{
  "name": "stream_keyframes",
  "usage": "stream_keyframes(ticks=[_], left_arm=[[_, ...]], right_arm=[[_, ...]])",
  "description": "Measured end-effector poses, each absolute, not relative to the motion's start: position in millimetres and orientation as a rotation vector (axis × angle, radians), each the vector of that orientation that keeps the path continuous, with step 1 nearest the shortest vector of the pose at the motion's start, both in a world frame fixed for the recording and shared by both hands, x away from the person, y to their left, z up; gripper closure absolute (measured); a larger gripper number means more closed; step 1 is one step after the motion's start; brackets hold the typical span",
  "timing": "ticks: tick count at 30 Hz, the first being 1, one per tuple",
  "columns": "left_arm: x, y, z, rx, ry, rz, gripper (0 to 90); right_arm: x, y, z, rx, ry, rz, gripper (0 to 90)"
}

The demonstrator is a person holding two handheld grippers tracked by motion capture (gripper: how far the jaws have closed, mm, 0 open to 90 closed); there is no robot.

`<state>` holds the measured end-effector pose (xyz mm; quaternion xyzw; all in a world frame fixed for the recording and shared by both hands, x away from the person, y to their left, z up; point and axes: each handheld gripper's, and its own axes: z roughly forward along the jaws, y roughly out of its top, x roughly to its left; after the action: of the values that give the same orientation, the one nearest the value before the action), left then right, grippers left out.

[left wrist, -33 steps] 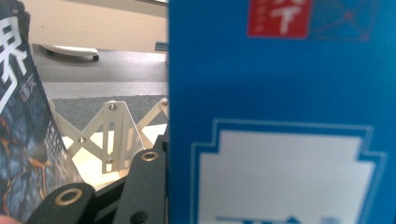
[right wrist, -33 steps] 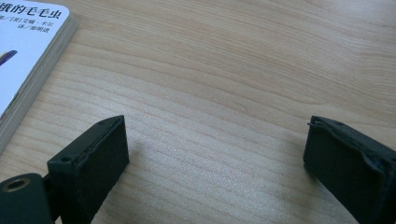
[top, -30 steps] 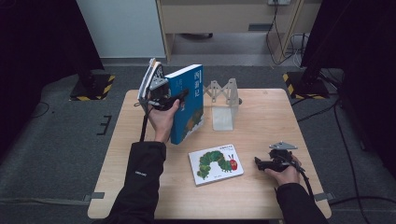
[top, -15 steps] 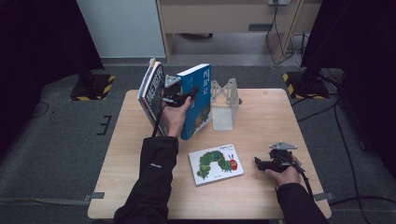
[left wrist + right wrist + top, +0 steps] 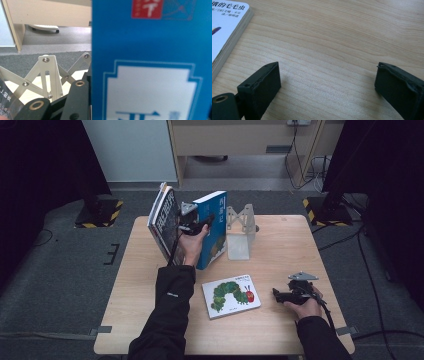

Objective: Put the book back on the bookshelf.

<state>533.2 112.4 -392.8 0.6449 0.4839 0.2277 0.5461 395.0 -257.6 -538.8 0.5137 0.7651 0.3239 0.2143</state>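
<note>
Right now the left gripper [image 5: 199, 222] is up off the table [image 5: 150, 320], jaws clamped on a blue book [image 5: 212, 227] that it holds upright, spine edge facing the camera in the high view. In the left gripper view the blue cover [image 5: 150, 62] sits right against the black jaw, w/ a white panel and red label on it; the other jaw is hidden behind the cover. Just to the person's left of that hand, a 2nd book w/ a dark cover and big white lettering [image 5: 165, 222] leans tilted, top edge away from the blue one; can't tell if the gripper grips it too or if it just rests against the hand. Both books hang over the far left part of the table.

Just right of the blue book stands a pale metal book stand [image 5: 240, 230], upright, near the table's far edge; its riveted struts [image 5: 48, 75] show past the jaw in the left gripper view.

Right gripper [image 5: 286, 296] lies low at the near right of the table, jaws spread wide w/ nothing but bare wood between them in the right gripper view [image 5: 327, 82]. A caterpillar picture book [image 5: 231, 295] lies flat mid-table, near that gripper but apart; its corner [image 5: 227, 30] shows top left in the right gripper view.
</note>
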Motion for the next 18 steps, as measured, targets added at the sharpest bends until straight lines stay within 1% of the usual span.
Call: stream_keyframes(ticks=[18], left_arm=[[519, 111, -393, 1.604, 1.103, 0.577, 59.7]], right_arm=[[395, -258, -539, 1.425, 2.123, 0.898, 6.7]])
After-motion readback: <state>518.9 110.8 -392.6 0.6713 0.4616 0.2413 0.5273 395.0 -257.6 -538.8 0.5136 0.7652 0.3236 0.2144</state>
